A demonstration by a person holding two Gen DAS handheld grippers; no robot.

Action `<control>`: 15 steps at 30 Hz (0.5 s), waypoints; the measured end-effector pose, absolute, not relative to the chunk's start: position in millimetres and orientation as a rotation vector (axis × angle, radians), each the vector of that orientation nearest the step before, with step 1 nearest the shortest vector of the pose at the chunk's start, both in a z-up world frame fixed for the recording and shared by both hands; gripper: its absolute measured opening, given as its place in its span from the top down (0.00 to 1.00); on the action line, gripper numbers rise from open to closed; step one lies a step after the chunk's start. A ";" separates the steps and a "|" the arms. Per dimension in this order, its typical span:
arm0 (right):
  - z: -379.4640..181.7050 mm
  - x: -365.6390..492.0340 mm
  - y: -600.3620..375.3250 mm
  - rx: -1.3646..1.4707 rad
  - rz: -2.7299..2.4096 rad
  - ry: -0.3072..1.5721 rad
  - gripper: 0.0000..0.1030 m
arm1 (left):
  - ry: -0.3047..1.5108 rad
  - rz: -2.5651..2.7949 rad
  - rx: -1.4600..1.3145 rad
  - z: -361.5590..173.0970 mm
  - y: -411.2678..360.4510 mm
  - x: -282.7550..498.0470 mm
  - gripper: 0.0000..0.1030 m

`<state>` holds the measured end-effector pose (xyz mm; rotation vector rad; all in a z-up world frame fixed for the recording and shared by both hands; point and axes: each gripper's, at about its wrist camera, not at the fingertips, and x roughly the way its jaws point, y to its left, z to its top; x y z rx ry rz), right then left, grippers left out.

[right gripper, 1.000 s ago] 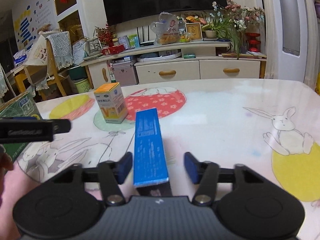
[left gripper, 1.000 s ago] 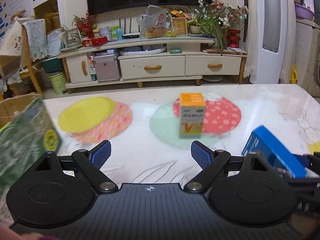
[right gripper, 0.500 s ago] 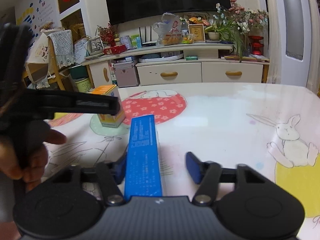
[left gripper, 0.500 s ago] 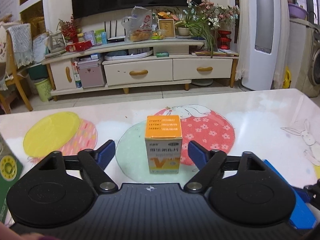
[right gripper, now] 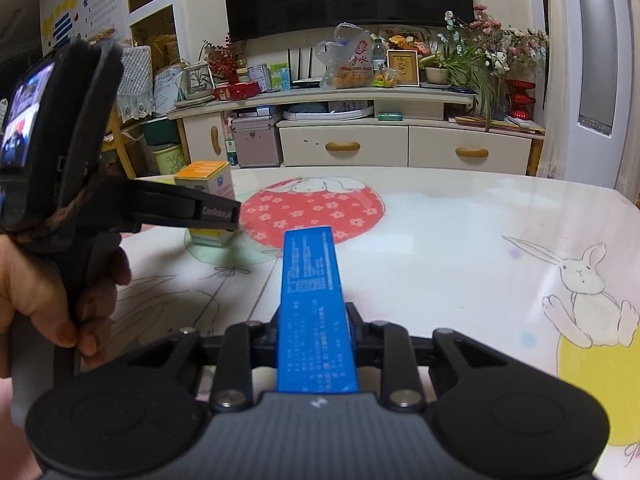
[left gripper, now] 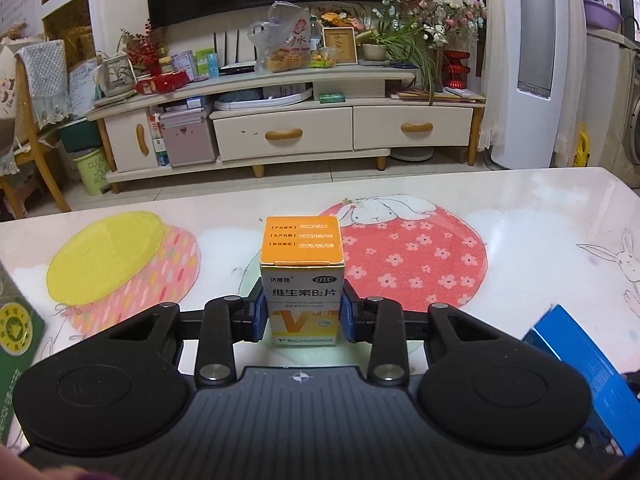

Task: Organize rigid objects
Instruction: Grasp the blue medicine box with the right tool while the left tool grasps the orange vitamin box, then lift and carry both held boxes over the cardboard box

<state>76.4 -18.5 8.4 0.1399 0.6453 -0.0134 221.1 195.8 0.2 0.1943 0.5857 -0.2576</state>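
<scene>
So your left gripper (left gripper: pixel 302 316) has just been closing and now it's clamped on the small orange-topped white cardboard vitamin box (left gripper: pixel 302 280), blue pads pressed flat against both side faces, low on the box. The box stands upright on the glossy white bench with the rabbit and circle prints (left gripper: pixel 520 216), sitting on the pale green circle right at the edge of the red flowered one. From the right wrist view you can see the same box (right gripper: pixel 206 178) poking out behind the black finger of that left gripper (right gripper: pixel 224 216), with your left hand (right gripper: pixel 52 300) wrapped around its handle.

Your right gripper (right gripper: pixel 314 332) has been closing too, and it's now pinching the long flat blue cardboard box with white print (right gripper: pixel 312 300) from both sides near its close end. That box runs straight out ahead along the fingers, its far end up off the bench and pointing at the red circle. In the left view its corner (left gripper: pixel 580 356) shows at the lower right, near the vitamin box but not touching it.

There's also a green printed box (left gripper: pixel 16 328) at the left edge of the bench, well apart from both.
</scene>
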 end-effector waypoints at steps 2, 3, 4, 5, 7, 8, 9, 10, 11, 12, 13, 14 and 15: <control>8.9 76.7 -16.0 0.126 -0.018 0.644 0.76 | 0.579 -0.256 0.200 1.6 199.2 215.0 0.59; 9.5 76.8 -15.2 0.121 -0.018 0.642 0.76 | 0.577 -0.254 0.200 1.8 200.6 210.9 0.59; 9.7 76.7 -14.6 0.115 -0.018 0.641 0.76 | 0.576 -0.251 0.196 2.7 203.0 207.2 0.59; 9.6 76.0 -13.9 0.109 -0.020 0.638 0.76 | 0.576 -0.248 0.194 3.0 204.6 202.8 0.59; 10.0 75.1 -12.5 0.099 -0.025 0.631 0.76 | 0.573 -0.246 0.199 3.9 209.2 192.0 0.59; 9.8 74.0 -10.8 0.098 -0.026 0.632 0.76 | 0.569 -0.243 0.205 2.9 211.8 185.2 0.59; 9.7 73.0 -10.2 0.098 -0.025 0.633 0.76 | 0.566 -0.240 0.212 3.3 214.5 179.1 0.59; 9.4 71.5 -9.0 0.097 -0.025 0.633 0.76 | 0.563 -0.236 0.215 3.5 217.7 172.5 0.59; 9.4 69.5 -7.2 0.092 -0.024 0.632 0.76 | 0.563 -0.235 0.219 3.4 220.5 166.2 0.59; 9.7 67.4 -4.9 0.085 -0.024 0.630 0.77 | 0.563 -0.234 0.223 3.7 223.5 160.1 0.59; 9.8 65.3 -2.2 0.075 -0.023 0.630 0.77 | 0.563 -0.234 0.225 3.7 226.0 154.1 0.59; 10.3 63.9 0.5 0.068 -0.024 0.630 0.77 | 0.565 -0.234 0.224 3.9 228.5 148.4 0.59; 10.7 62.5 3.3 0.064 -0.024 0.629 0.77 | 0.569 -0.232 0.218 4.2 231.4 142.3 0.59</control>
